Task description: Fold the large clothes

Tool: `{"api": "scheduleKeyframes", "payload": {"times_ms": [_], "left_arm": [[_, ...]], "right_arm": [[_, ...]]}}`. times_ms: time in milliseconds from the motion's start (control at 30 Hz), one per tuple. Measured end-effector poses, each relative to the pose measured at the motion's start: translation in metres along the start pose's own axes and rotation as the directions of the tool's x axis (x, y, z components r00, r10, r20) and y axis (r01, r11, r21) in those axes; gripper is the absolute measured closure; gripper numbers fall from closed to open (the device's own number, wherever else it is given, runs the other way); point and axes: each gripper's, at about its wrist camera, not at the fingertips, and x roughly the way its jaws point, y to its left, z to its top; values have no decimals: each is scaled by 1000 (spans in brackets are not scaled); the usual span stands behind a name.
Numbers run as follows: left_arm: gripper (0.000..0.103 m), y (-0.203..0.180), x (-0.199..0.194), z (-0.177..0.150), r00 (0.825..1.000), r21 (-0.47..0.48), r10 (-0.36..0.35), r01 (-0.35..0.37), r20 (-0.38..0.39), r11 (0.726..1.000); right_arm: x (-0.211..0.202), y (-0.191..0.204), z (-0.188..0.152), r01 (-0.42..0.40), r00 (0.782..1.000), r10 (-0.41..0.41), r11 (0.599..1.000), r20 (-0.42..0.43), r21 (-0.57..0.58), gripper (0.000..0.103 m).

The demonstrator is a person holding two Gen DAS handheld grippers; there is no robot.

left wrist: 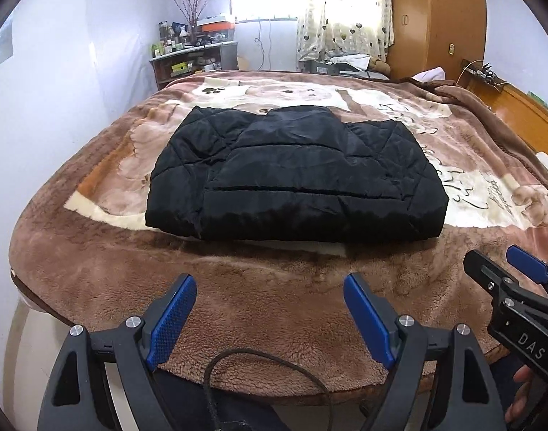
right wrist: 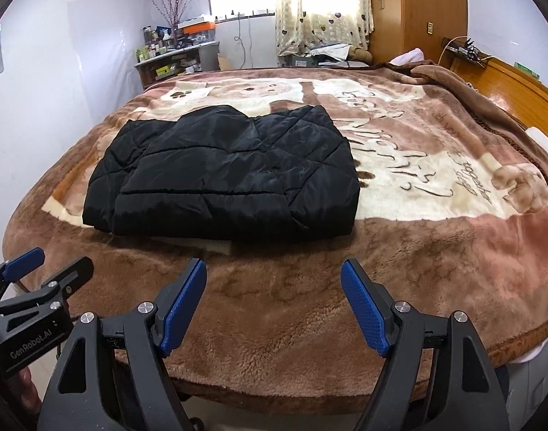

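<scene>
A black quilted jacket [left wrist: 295, 176] lies folded into a rectangle on the brown patterned blanket [left wrist: 259, 305] of the bed; it also shows in the right wrist view [right wrist: 223, 176]. My left gripper [left wrist: 270, 287] is open and empty, held over the bed's near edge, short of the jacket. My right gripper [right wrist: 274, 273] is open and empty, also at the near edge, to the jacket's right. Each gripper shows at the edge of the other's view: the right gripper [left wrist: 503, 265] and the left gripper [right wrist: 54, 262].
A wooden headboard [right wrist: 507, 82] runs along the bed's right side. A cluttered shelf [left wrist: 194, 57], a curtained window [left wrist: 345, 10] and a wooden wardrobe [left wrist: 435, 18] stand beyond the far edge. A white wall [left wrist: 58, 89] is on the left. A black cable [left wrist: 266, 366] hangs under my left gripper.
</scene>
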Motion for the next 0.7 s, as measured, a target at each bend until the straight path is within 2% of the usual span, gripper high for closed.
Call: {"api": "scheduleKeyframes", "payload": {"times_ms": [267,500,700], "left_arm": [[19,0,2,-1,1000,-17,4,-4,4,1000],[19,-2,0,-2,999,-16,48,-48,25,999],[19,-3,-1,-3,998,-5,56,-56,26,998]], "right_arm": [[2,1,0,2,1000,-2,1000,-12,5,26],[2,3,-1,0,1000,0,1000,-11,9,26],[2,4,-2,0,1000,1,1000,-10,8,26]]}}
